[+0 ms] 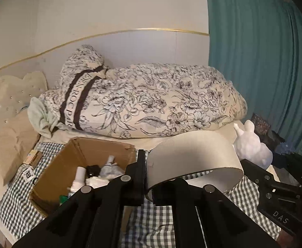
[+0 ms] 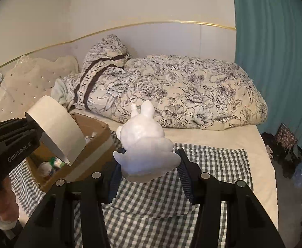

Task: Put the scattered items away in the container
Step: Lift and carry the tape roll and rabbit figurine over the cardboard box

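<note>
- Box (image 1: pixel 53 171), brown cardboard, sits open on the checked cloth (image 1: pixel 157 225) at the left of the bed, flaps up, already holding a white bottle (image 1: pixel 78 177) and some crumpled white and dark bits.
- Left claw (image 1: pixel 145 177) is pinched tight on the wall of a wide tape roll (image 1: pixel 194 161), one finger inside the ring and one outside.
- From the right camera the roll (image 2: pixel 55 128) hangs in the air just right of the box (image 2: pixel 93 142) and above its near rim, clear of the cloth.
- A hand (image 2: pixel 4 206) grips the left tool's handle at the lower left.
- Right claw (image 2: pixel 149 171) has its fingers about half apart, clamped on the base of a white rabbit figure (image 2: pixel 144 144), ears pointing to the far side.
- Rabbit is off the cloth (image 2: pixel 213 165), lifted near the middle of the bed, right of the box and the roll.
- From the left camera the rabbit (image 1: pixel 250 142) shows just beyond the roll, to the right, with the right tool's black body beside it.
- Floral duvet (image 1: pixel 151 101) lies rolled along the far side against the wall.
- Teal curtain (image 2: pixel 279 62) hangs on the right.
- A small packet (image 1: pixel 34 158) lies left of the box by a beige pillow (image 1: pixel 8 142).
</note>
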